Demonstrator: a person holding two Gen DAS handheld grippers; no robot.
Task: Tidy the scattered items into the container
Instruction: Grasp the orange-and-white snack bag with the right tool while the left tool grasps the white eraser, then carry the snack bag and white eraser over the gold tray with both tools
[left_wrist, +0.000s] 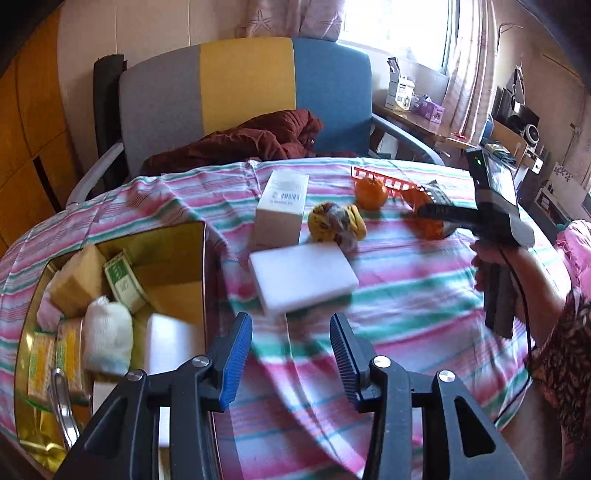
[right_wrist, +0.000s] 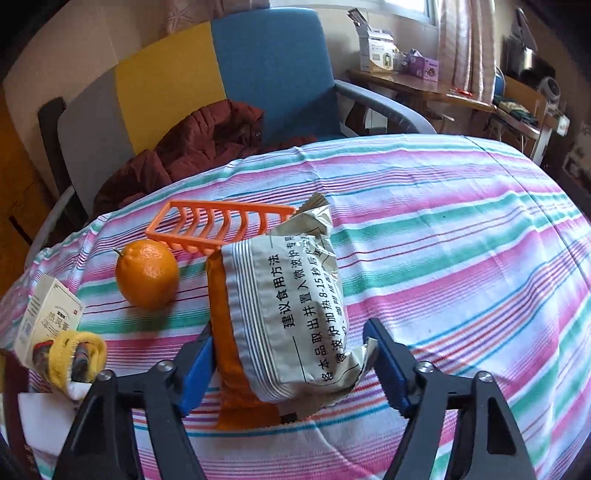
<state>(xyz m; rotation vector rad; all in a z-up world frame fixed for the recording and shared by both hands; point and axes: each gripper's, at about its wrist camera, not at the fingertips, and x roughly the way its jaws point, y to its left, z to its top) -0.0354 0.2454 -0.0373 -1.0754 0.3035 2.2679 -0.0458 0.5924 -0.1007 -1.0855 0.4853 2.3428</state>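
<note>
My left gripper (left_wrist: 291, 354) is open and empty, above the striped cloth just right of the gold box (left_wrist: 201, 258), which holds several packets, a sock and a white block. A white foam block (left_wrist: 303, 278) lies just ahead of it. Beyond stand a white carton (left_wrist: 282, 206), a yellow sock bundle (left_wrist: 336, 221) and an orange (left_wrist: 370, 192). My right gripper (right_wrist: 291, 365) has its jaws around an orange-and-cream snack packet (right_wrist: 288, 317) and grips it; it also shows in the left wrist view (left_wrist: 439, 210). The orange (right_wrist: 147, 273) lies left of the packet.
An orange plastic rack (right_wrist: 218, 229) lies behind the packet and the orange. A medicine carton (right_wrist: 44, 317) and the sock bundle (right_wrist: 74, 354) sit at the left. A chair (left_wrist: 243, 92) with a dark red jacket (left_wrist: 251, 140) stands behind the table.
</note>
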